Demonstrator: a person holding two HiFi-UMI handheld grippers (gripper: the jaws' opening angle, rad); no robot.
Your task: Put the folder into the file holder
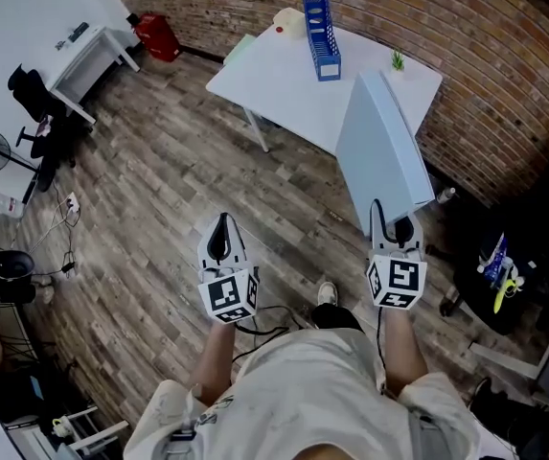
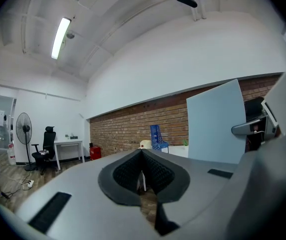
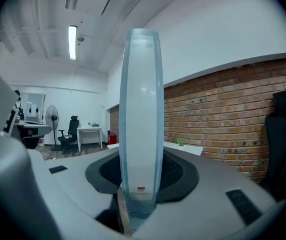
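Head view: right gripper (image 1: 395, 230) fingers hold folder (image 1: 381, 151) | left gripper (image 1: 221, 242) fingers together, empty | file holder (image 1: 320, 29) at counter (image 1: 284, 94) far edge | insertion left

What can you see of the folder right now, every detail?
The folder is pale blue-grey, thick, plastic-looking and closed. It stands upright in the air, clamped at its lower edge by the right gripper, with nothing else touching it. Its rounded spine faces that gripper's camera, with a small red-marked label and a round finger hole near the bottom.
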